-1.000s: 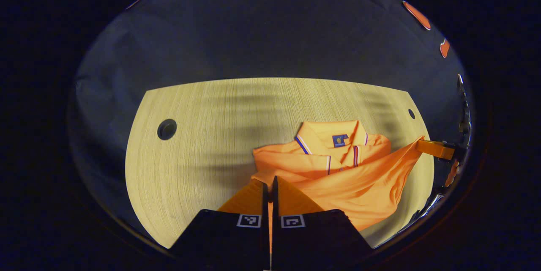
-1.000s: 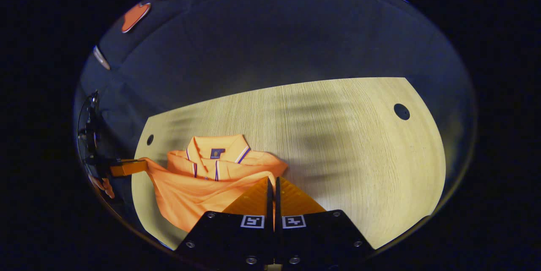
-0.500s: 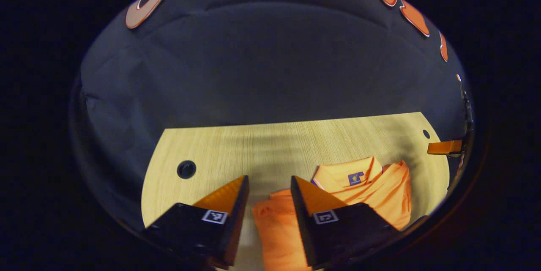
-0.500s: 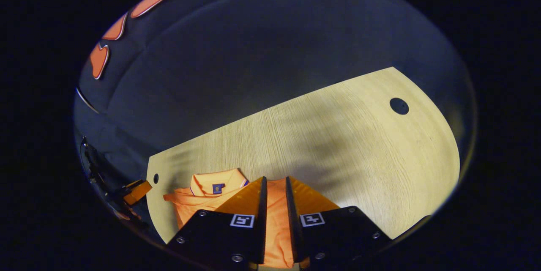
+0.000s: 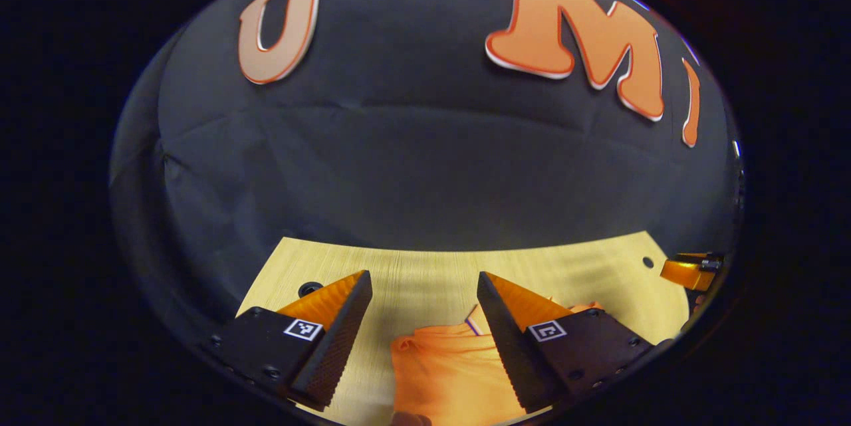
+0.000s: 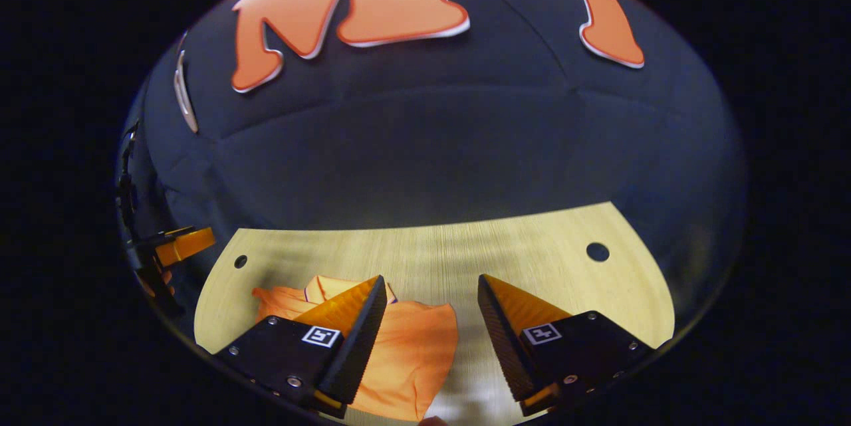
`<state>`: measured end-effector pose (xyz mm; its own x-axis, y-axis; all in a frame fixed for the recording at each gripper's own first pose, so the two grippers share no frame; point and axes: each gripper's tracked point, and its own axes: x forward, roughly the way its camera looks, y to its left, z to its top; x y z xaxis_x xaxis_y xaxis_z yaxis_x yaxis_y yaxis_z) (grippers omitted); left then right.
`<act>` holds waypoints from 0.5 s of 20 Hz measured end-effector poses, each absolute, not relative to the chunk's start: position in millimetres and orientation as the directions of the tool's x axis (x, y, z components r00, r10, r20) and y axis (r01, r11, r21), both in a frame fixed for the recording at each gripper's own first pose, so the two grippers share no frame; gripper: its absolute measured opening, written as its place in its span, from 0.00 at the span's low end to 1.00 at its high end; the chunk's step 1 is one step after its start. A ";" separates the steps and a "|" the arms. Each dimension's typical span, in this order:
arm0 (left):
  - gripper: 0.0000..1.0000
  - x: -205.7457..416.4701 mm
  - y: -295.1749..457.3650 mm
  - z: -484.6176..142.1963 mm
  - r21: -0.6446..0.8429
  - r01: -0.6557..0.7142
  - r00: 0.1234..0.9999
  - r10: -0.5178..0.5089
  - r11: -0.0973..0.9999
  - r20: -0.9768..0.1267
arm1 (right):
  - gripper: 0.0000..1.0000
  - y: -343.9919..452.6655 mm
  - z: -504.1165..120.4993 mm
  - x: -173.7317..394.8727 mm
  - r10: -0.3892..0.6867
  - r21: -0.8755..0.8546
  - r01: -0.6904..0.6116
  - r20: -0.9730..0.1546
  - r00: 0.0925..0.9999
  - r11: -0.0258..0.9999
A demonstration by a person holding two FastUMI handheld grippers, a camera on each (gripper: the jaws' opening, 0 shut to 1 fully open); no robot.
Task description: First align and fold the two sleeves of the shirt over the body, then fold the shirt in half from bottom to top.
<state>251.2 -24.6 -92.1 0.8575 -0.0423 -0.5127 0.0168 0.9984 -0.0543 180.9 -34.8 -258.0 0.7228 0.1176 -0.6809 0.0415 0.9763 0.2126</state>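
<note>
The orange polo shirt (image 5: 449, 373) lies folded on the pale wooden table (image 5: 425, 273), its striped collar peeking out beside my left gripper's right finger. My left gripper (image 5: 425, 283) hangs open above the shirt's near-left part, holding nothing. In the right gripper view the shirt (image 6: 412, 353) sits low and left, its collar partly hidden behind the left finger. My right gripper (image 6: 431, 286) is open too, over the shirt's right edge and bare table. The right gripper (image 5: 688, 273) shows at the far right of the left gripper view, and the left gripper (image 6: 176, 246) at the far left of the right gripper view.
The table has small round holes (image 6: 598, 252) (image 6: 241, 261) (image 5: 309, 288) near its back corners. The black cloth wall (image 5: 425, 167) rises right behind the table's far edge.
Both grippers went from shut on the shirt's hem to wide open, letting it drop onto the body. Both have since lifted and tilted up, showing more wall.
</note>
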 end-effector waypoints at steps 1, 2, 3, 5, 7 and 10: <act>0.96 243.7 -22.6 -78.1 -0.070 0.008 0.871 -0.042 0.997 -0.490 | 0.87 -36.2 -241.1 179.6 0.112 0.206 0.033 -0.653 0.749 0.978; 0.96 235.0 -21.3 -59.3 -0.082 0.007 0.891 -0.044 0.997 -0.451 | 0.88 -35.0 -227.2 174.5 0.108 0.202 0.027 -0.627 0.771 0.979; 0.96 226.7 -19.2 -47.2 -0.082 0.013 0.910 -0.045 0.997 -0.412 | 0.89 -34.1 -211.6 170.1 0.108 0.201 0.020 -0.603 0.791 0.979; 0.98 203.9 -22.3 -28.6 -0.048 0.017 0.937 -0.033 0.999 -0.348 | 0.93 -33.5 -182.7 159.9 0.109 0.200 0.004 -0.550 0.828 0.980; 0.98 178.1 -32.9 -5.8 -0.024 0.032 0.955 -0.037 0.999 -0.294 | 0.95 -45.8 -155.7 146.2 0.096 0.183 -0.004 -0.498 0.862 0.983; 0.98 135.3 -53.8 31.5 -0.021 0.063 0.976 -0.066 0.998 -0.208 | 0.97 -45.9 -121.3 130.0 0.077 0.164 -0.011 -0.404 0.912 0.986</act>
